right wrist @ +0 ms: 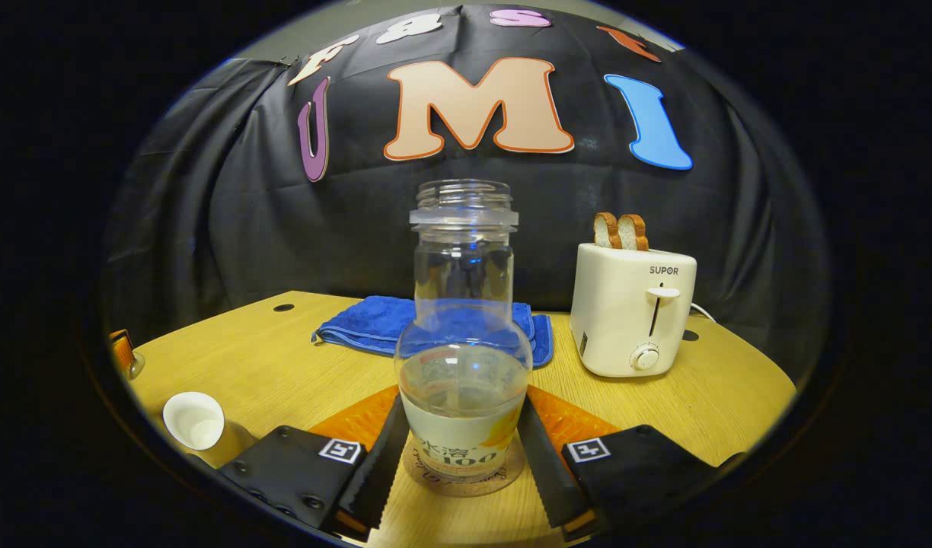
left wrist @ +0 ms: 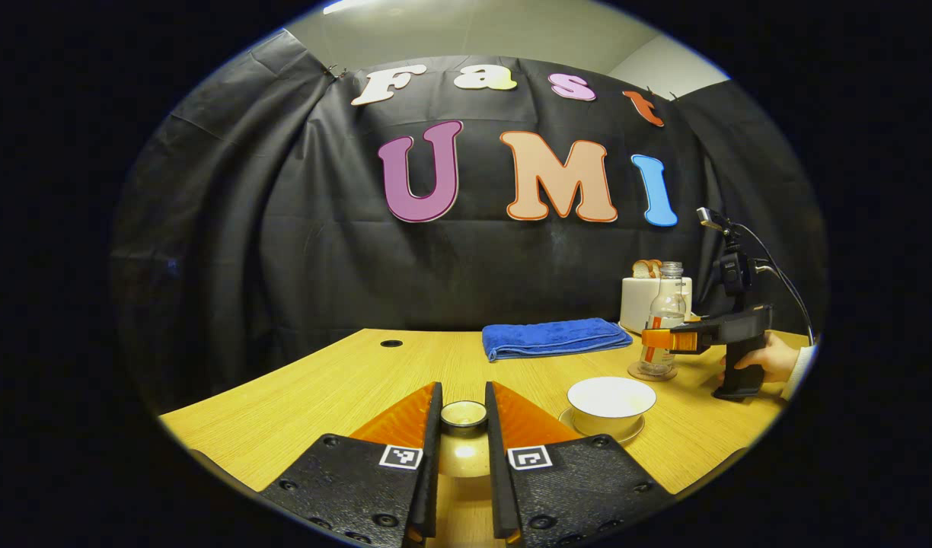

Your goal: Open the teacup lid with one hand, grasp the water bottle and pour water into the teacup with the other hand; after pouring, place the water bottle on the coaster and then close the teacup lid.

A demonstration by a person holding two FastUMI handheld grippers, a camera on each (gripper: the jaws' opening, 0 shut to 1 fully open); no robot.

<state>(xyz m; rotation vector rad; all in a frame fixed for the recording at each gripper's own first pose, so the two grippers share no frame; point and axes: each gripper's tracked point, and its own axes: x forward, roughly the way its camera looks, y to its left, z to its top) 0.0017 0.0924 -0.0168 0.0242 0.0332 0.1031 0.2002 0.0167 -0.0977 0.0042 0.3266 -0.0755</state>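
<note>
Already set upright on round cork coaster (right wrist: 466,476), bottom centre: clear glass water bottle (right wrist: 464,335), right gripper (right wrist: 464,449) flanking it, contact uncertain. Lower centre, left gripper (left wrist: 464,426) clamped on teacup lid (left wrist: 464,415), kept off white teacup (left wrist: 611,399), ready for closing.

This is a staged recording booth got up as a kitchen corner: black cloth (right wrist: 230,228) hangs as the wall behind a wooden surface (right wrist: 283,365) with cable holes, while a toaster (right wrist: 632,316) holding bread (right wrist: 620,230) and a folded blue towel (left wrist: 553,337) stand toward its far edge.
</note>
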